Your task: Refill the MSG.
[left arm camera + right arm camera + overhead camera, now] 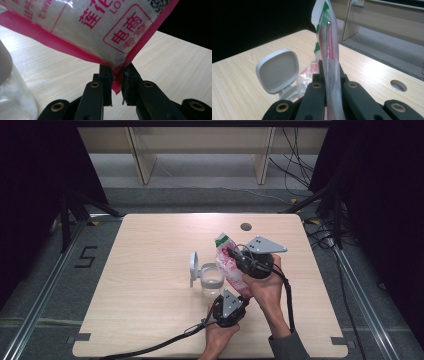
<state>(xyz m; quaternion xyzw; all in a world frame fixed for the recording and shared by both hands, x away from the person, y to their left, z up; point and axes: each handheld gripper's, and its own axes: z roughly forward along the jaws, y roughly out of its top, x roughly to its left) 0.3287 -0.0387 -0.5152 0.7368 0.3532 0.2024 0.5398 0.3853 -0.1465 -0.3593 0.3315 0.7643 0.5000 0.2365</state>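
A plastic bag of white granules with pink edges and red print [229,265] is held up over the table between both grippers. My left gripper [231,306] is shut on the bag's lower pink corner [117,85]. My right gripper [246,258] is shut on the bag's upper part [331,72], below its green and white top [322,15]. A clear glass jar [211,281] stands on the table to the left of the bag, its grey hinged lid [193,267] flipped open. In the left gripper view the jar [12,97] sits at the lower left.
The light wooden table [150,285] has a round cable hole [245,226] near its far edge. The jar's lid [277,70] stands left of the bag in the right gripper view. Cables trail from both grippers toward the near edge. Wooden furniture legs stand on the floor beyond.
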